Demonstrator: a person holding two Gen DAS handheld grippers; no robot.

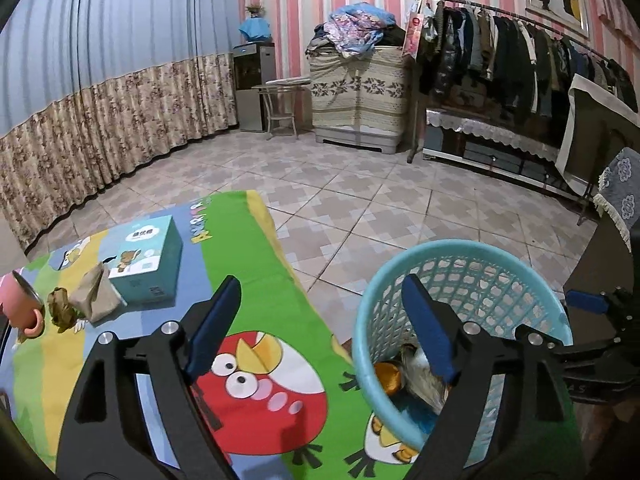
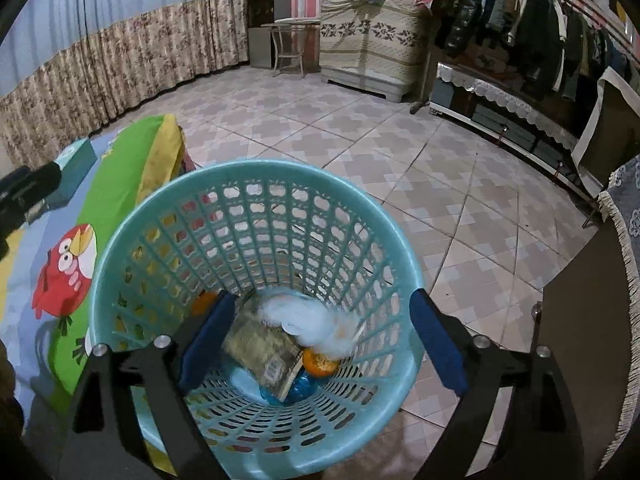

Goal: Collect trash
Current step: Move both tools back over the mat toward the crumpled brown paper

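1. My left jaws (image 1: 320, 328) stand spread wide with nothing between them; one blue pad hangs over the cartoon-bird cloth (image 1: 256, 280) on the tabletop, the other over the rim of the basket.
2. My right jaws (image 2: 324, 336) are spread wide too, empty, pointing down into the mouth of the light blue lattice basket (image 2: 168, 216).
3. The basket stands on the tiled floor (image 2: 360, 128), just beside the edge of the tabletop.
4. Trash lies at the bottom of the basket: a white fluffy wad (image 2: 312, 316), blurred, on top of a flat printed packet (image 2: 260, 348), an orange piece (image 2: 320, 364) touching the wad, and something blue (image 2: 300, 388) under the packet. Another orange bit (image 2: 204, 302) shows behind my left-hand pad.
5. From my left jaws' view the same basket (image 1: 400, 280) shows an orange piece (image 1: 388, 376) and a pale crumpled thing (image 1: 420, 376) inside, partly hidden by my pad.
6. Still on the tabletop: a crumpled brown paper bag (image 1: 98, 296) touching a teal box (image 1: 144, 264), a brownish crumpled lump (image 1: 62, 308) just beside the bag, and a pink cup (image 1: 20, 304) at the far left edge.
7. My right jaws' tip (image 1: 584, 302) shows at the far side of the basket in the left view.
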